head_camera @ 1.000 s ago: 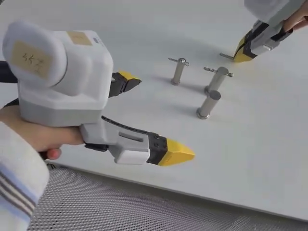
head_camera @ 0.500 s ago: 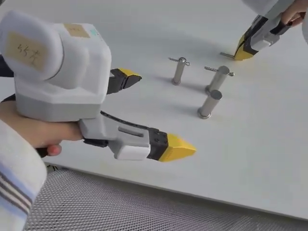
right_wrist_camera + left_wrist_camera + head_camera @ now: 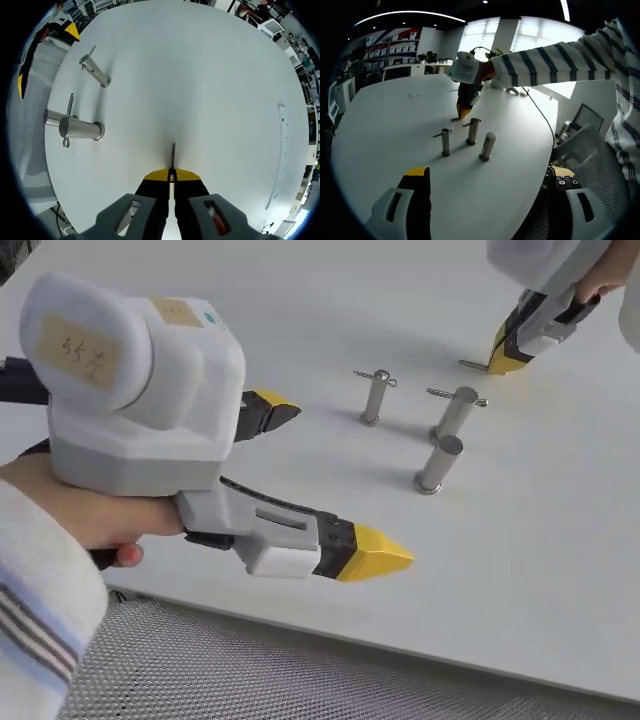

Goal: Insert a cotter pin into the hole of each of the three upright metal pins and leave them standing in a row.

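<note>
Three upright metal pins stand on the white table. The far left pin (image 3: 374, 400) (image 3: 446, 142) (image 3: 96, 71) and the far right pin (image 3: 454, 415) (image 3: 472, 131) (image 3: 76, 128) each carry a cotter pin through the top. The nearer pin (image 3: 438, 464) (image 3: 487, 146) has none. My right gripper (image 3: 500, 362) (image 3: 171, 176) (image 3: 463, 111) is tips-down on the table behind the pins, shut on a loose cotter pin (image 3: 473, 366) (image 3: 173, 155) that lies flat. In front of the pins my left gripper (image 3: 330, 482) (image 3: 490, 175) is open with nothing between its jaws.
The table (image 3: 250, 300) ends at a near edge (image 3: 400, 645), with grey mesh (image 3: 250, 670) below it. A cable (image 3: 535, 107) runs along the table's far side, and a striped sleeve (image 3: 560, 60) reaches over it. An office chair (image 3: 580, 125) stands beyond the edge.
The head view has shifted slightly. The right gripper's body has tilted a little, while its tips stay on the cotter pin on the table. The upright pins have not moved.
</note>
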The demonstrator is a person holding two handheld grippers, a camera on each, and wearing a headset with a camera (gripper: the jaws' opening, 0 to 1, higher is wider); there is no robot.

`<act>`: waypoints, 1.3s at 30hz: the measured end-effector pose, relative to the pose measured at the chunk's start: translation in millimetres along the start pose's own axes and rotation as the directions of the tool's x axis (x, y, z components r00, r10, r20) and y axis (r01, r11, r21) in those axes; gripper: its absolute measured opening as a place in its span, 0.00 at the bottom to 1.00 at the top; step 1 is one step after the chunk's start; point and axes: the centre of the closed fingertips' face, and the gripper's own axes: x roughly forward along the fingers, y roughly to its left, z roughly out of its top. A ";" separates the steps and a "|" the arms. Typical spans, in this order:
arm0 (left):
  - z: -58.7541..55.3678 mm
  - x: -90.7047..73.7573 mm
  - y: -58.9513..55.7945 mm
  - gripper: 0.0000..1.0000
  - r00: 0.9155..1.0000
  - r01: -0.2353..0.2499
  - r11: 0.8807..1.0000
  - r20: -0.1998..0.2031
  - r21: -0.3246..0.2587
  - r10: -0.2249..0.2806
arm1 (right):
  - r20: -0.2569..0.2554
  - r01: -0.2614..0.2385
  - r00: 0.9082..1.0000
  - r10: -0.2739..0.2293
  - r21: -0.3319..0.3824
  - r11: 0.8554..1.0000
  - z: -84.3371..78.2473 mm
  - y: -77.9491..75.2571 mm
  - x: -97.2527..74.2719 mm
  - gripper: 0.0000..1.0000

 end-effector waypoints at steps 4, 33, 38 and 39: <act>4.7 -1.9 0.2 0.97 1.000 -0.008 1.000 0.006 0.007 0.007 | -0.009 0.009 1.000 -0.009 -0.002 1.000 -3.6 -2.0 -2.5 0.00; 29.5 -2.3 22.2 0.84 0.991 -0.001 0.993 0.132 -0.119 0.017 | 0.252 0.312 0.925 -0.285 -0.075 0.947 26.1 0.7 -91.8 0.00; 40.7 4.2 24.3 0.79 0.987 0.014 0.990 0.157 -0.142 0.008 | 0.307 0.387 0.886 -0.347 -0.078 0.919 31.7 7.4 -107.2 0.00; 43.1 5.3 24.5 0.79 0.987 0.018 0.989 0.163 -0.147 0.006 | 0.307 0.393 0.884 -0.353 -0.079 0.916 31.5 11.6 -109.1 0.00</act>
